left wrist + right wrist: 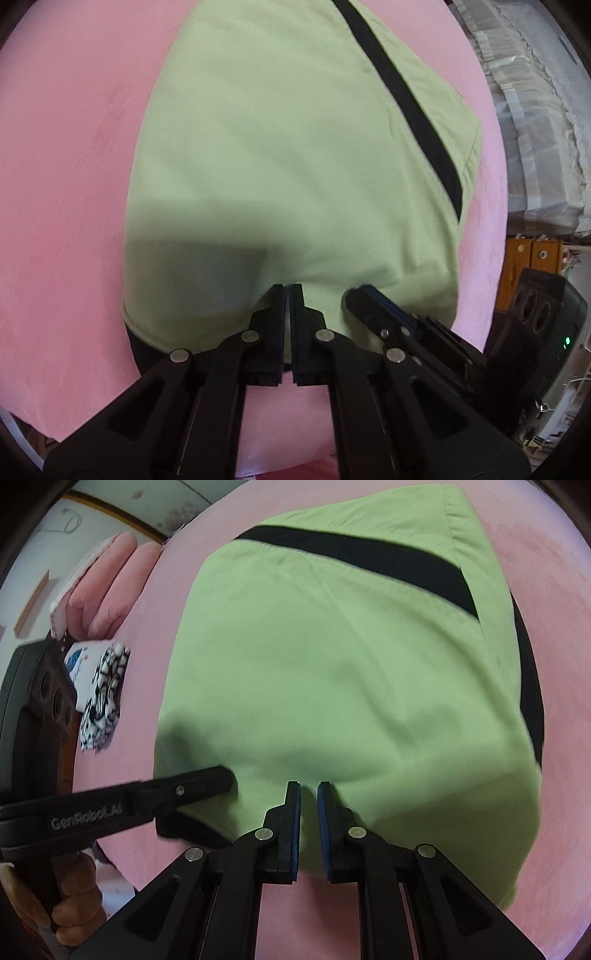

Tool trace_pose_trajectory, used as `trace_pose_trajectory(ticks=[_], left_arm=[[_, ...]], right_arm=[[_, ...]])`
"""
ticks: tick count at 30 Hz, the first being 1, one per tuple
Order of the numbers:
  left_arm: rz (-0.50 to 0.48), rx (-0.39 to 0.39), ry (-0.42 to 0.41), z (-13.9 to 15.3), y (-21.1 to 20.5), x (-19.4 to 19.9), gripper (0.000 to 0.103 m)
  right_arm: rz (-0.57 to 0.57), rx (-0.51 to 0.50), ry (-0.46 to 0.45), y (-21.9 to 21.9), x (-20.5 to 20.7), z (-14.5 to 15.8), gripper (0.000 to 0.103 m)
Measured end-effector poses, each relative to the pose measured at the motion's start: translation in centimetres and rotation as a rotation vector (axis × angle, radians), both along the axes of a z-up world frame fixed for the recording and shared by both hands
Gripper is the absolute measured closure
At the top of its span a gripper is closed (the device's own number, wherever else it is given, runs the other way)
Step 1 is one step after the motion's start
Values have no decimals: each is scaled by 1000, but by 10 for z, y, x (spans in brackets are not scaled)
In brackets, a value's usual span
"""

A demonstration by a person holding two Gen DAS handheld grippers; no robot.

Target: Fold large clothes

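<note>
A light green garment (pixel 280 147) (pixel 332 664) with a black stripe (pixel 402 96) (pixel 369 559) lies folded flat on the pink sheet (pixel 66 184) (pixel 554 590). My left gripper (pixel 289 286) (pixel 225 775) is shut, its tips pinching the garment's near edge, where the cloth puckers. Just to its right, my right gripper (pixel 309 783) (pixel 356 295) is closed to a narrow gap on the same near edge, with green cloth between its blue pads (pixel 295 812). A black part of the garment (pixel 184 827) shows under the near left corner.
A black-and-white patterned cloth (pixel 103 686) and pink pillows (pixel 110 576) lie at the left of the bed. A person's hand (pixel 77 904) holds the left gripper's handle. Pale bedding (pixel 535 110) and an orange wooden piece (pixel 524 258) stand past the bed's right edge.
</note>
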State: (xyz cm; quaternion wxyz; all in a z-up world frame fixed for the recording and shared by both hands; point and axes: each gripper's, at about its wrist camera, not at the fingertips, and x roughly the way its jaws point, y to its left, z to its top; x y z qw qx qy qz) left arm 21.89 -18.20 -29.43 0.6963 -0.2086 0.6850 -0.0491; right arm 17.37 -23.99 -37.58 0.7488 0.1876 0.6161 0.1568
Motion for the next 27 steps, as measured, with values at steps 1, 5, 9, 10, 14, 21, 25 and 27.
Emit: trace_pose_trajectory(ticks=[1, 5, 9, 10, 14, 21, 25, 27], left_arm=[[-5, -16, -8, 1, 1, 6, 103], [-25, -50, -74, 2, 0, 35, 103], [-16, -58, -135, 1, 5, 70, 103], [-7, -65, -146, 1, 8, 80, 103], [45, -53, -217, 6, 28, 120, 103], [148, -11, -319, 20, 78, 168, 103], [206, 115, -352, 39, 125, 165, 103], [240, 147, -346, 46, 144, 156, 103]], right_arm=[[3, -3, -17, 1, 10, 2, 92], [-5, -17, -92, 3, 54, 10, 92], [-46, -24, -106, 2, 106, 5, 92], [-51, -26, -109, 2, 112, 3, 92], [-83, -55, -160, -1, 146, -1, 92], [-139, -51, -201, -33, 177, 6, 93], [-155, -89, -206, -55, 171, 12, 99], [-203, -139, -220, -72, 163, 21, 99]])
